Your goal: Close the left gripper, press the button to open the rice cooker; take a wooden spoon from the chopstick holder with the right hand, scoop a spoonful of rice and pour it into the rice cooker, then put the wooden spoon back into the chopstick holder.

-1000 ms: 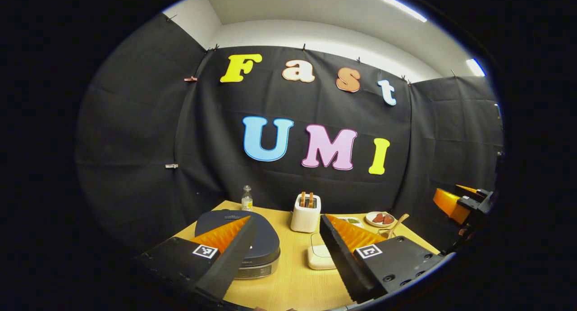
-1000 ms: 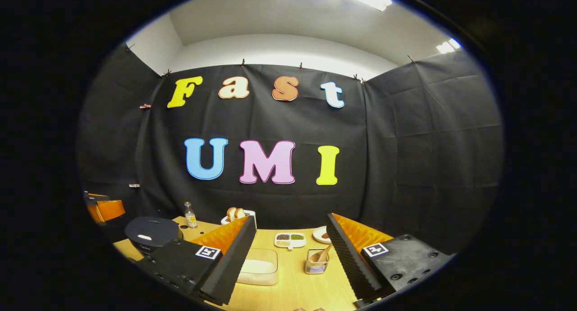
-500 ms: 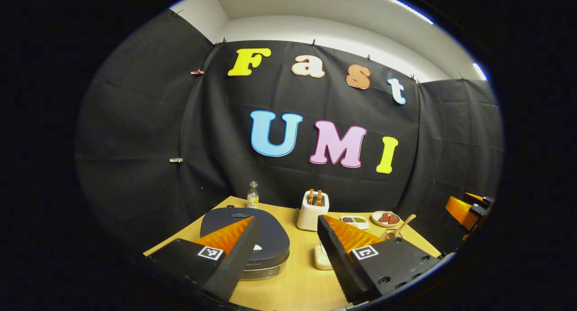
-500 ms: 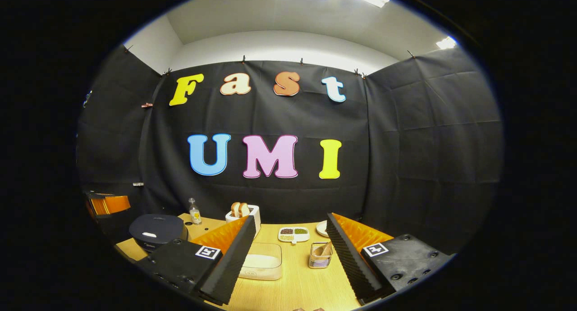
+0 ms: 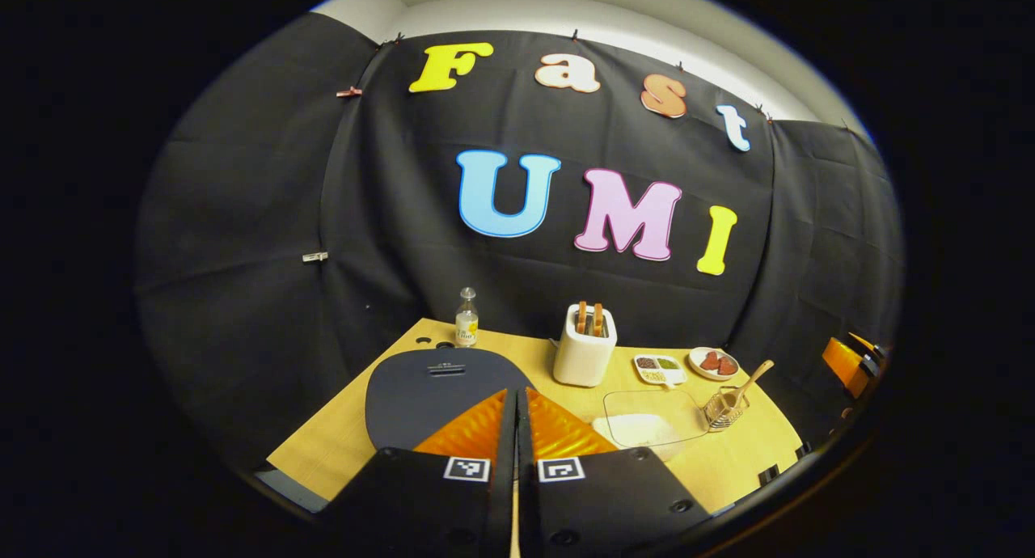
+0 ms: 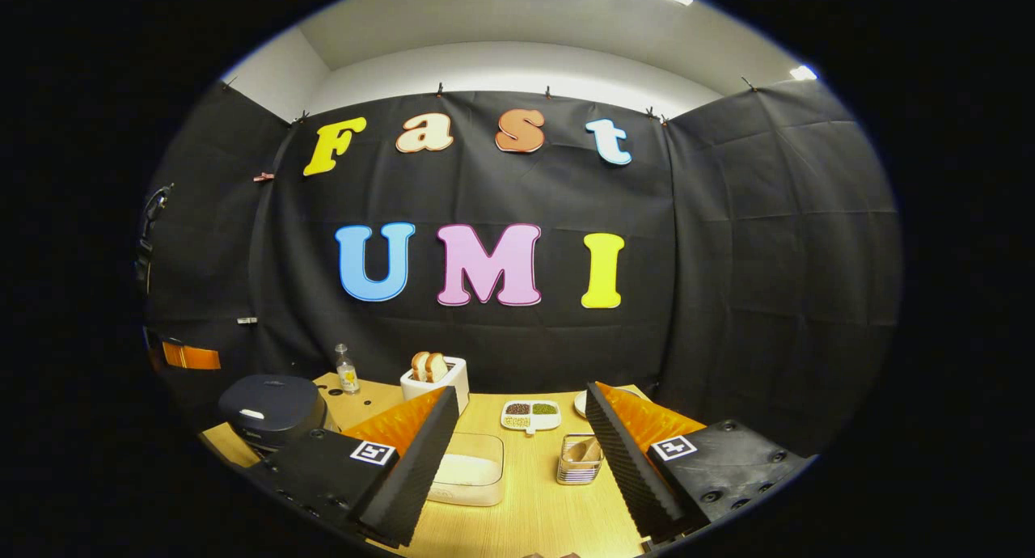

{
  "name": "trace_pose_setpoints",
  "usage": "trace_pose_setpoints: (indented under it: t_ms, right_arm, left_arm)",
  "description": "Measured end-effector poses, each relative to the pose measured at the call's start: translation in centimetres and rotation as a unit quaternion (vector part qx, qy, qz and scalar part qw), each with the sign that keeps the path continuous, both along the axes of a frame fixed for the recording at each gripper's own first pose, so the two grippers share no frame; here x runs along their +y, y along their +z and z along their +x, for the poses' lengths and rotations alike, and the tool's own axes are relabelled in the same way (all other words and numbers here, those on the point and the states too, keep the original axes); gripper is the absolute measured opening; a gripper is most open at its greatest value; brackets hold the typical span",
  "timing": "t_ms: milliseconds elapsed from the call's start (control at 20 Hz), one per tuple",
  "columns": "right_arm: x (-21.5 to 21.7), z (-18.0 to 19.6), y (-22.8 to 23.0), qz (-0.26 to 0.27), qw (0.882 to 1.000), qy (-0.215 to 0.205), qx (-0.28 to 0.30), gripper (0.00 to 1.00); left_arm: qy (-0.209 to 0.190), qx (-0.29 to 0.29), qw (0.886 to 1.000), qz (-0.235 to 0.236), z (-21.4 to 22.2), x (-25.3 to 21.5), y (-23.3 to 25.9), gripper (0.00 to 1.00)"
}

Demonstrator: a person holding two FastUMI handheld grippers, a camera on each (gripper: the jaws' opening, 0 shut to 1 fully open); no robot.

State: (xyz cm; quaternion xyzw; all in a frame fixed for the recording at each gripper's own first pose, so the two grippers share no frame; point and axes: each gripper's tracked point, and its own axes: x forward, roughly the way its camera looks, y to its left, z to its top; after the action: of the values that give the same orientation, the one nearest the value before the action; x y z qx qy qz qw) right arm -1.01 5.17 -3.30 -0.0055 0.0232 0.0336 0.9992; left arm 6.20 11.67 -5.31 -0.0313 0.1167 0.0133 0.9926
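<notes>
In the left gripper view, the left gripper (image 5: 516, 404) has its two fingers pressed together with nothing between them, a thin seam the only gap. Its tips hang over the near edge of the rice cooker (image 5: 437, 388), whose dark lid is down; whether they touch the lid I cannot tell. Beyond the tips to the right stands a white toaster (image 5: 584, 354) with two slices upright in its slots. Right of the tips lies a clear container (image 5: 653, 419) with white rice in its bottom, and just past it the chopstick holder (image 5: 722, 408) with the wooden spoon (image 5: 750, 378) leaning out to the right. Farther back sit a divided dish (image 5: 660, 367) of grains and a small plate (image 5: 713, 362) with red pieces. A small bottle (image 5: 465, 319) stands behind the cooker on the wooden table (image 5: 323, 453).

In the right gripper view, the right gripper (image 6: 521, 412) has its fingers spread wide and holds nothing. Between them, ahead on the table, sit the clear container (image 6: 469, 469) toward the left finger and the chopstick holder (image 6: 578, 459) beside the right finger, the spoon's bowl resting in it. The rice cooker (image 6: 271, 400) lies well off to the left.
</notes>
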Motion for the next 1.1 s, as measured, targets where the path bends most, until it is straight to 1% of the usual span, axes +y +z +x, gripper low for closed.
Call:
trace_pose_setpoints:
  t_ms: [100, 150, 200, 250, 300, 400, 450, 600, 650, 850, 1050, 1100]
  right_arm:
    - [-0.2, 1.2, -0.3, 0.003, 1.0, 0.003, 0.005, 0.99]
    - [-0.4, 1.8, -0.5, 0.004, 1.0, 0.004, 0.008, 1.0]
    - [-0.7, 2.3, -0.8, 0.007, 1.0, 0.003, 0.011, 0.99]
    - [-1.0, 2.9, -1.0, 0.011, 1.0, 0.001, 0.013, 0.99]
    - [-1.3, 3.4, -1.2, 0.016, 1.0, -0.002, 0.017, 0.99]
    - [-1.7, 4.4, -2.2, 0.031, 0.999, -0.003, 0.032, 1.0]
    - [-1.8, 4.7, -2.9, 0.036, 0.998, -0.005, 0.044, 0.99]
    - [-2.0, 5.3, -4.5, 0.041, 0.997, -0.004, 0.071, 1.0]
    - [-1.8, 5.4, -4.7, 0.042, 0.996, -0.001, 0.074, 0.98]
    - [-1.9, 5.7, -5.1, 0.04, 0.996, 0.004, 0.076, 0.98]
    - [-2.8, 5.8, -5.8, 0.04, 0.996, -0.001, 0.082, 0.98]
    - [-3.1, 5.8, -5.9, 0.041, 0.996, -0.003, 0.082, 0.98]
  left_arm:
    - [0.01, 0.026, 1.0, -0.008, 0.8, 0.7, -1.7, 0.06]
    - [0.014, 0.049, 0.999, -0.017, 1.2, 1.0, -3.0, 0.06]
    - [0.013, 0.074, 0.997, -0.033, 1.6, 1.0, -4.4, 0.06]
    - [0.014, 0.088, 0.995, -0.046, 1.8, 1.0, -5.3, 0.06]
    - [0.017, 0.096, 0.994, -0.049, 2.2, 1.3, -5.9, 0.06]
    - [0.025, 0.113, 0.992, -0.04, 2.8, 1.9, -7.3, 0.06]
    - [0.028, 0.12, 0.992, -0.036, 3.0, 2.2, -8.0, 0.06]
    - [0.035, 0.148, 0.988, -0.036, 3.3, 2.6, -10.0, 0.06]
    - [0.037, 0.15, 0.987, -0.034, 3.5, 2.6, -10.3, 0.06]
    - [0.039, 0.153, 0.987, -0.02, 3.3, 2.5, -11.2, 0.07]
    - [0.047, 0.179, 0.983, -0.005, 3.1, 2.6, -11.7, 0.07]
    - [0.049, 0.171, 0.984, -0.006, 3.3, 2.8, -11.2, 0.07]
